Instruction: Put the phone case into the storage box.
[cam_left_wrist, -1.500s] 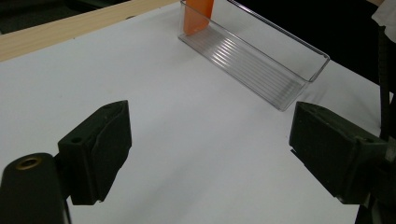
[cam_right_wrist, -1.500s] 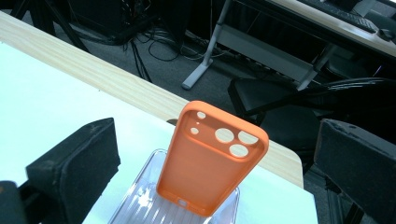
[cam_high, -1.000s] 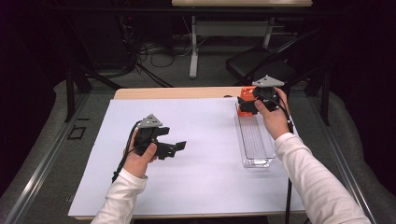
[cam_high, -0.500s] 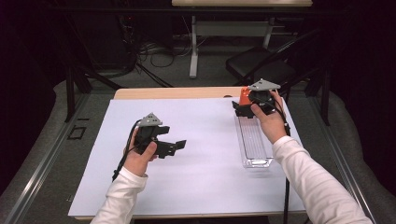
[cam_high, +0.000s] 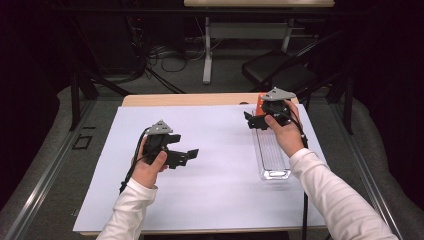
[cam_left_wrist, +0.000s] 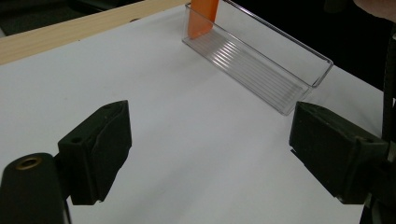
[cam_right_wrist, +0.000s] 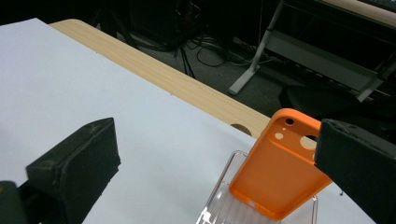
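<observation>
An orange phone case (cam_right_wrist: 279, 173) leans upright in the far end of a clear plastic tray (cam_high: 272, 150) at the right of the white sheet. My right gripper (cam_high: 253, 120) hovers just left of the case (cam_high: 260, 101), open, jaws pointing left; in the right gripper view (cam_right_wrist: 215, 172) the case stands by the right jaw and nothing is held. My left gripper (cam_high: 184, 146) hangs open over the middle of the sheet, jaws pointing right toward the tray (cam_left_wrist: 261, 63). Nothing lies between its pads (cam_left_wrist: 98, 149); the case (cam_left_wrist: 201, 18) shows at the tray's far end.
A white sheet (cam_high: 215, 190) covers most of the wooden table (cam_high: 190, 99), whose far edge stays bare. Beyond the table are a dark chair (cam_high: 280, 75), a desk leg (cam_high: 206, 55) and cables on the floor. A metal rail (cam_high: 45, 170) runs along the left.
My right gripper has lifted off the tray's far end and shifted left, uncovering the orange case. The left gripper has stayed where it was.
</observation>
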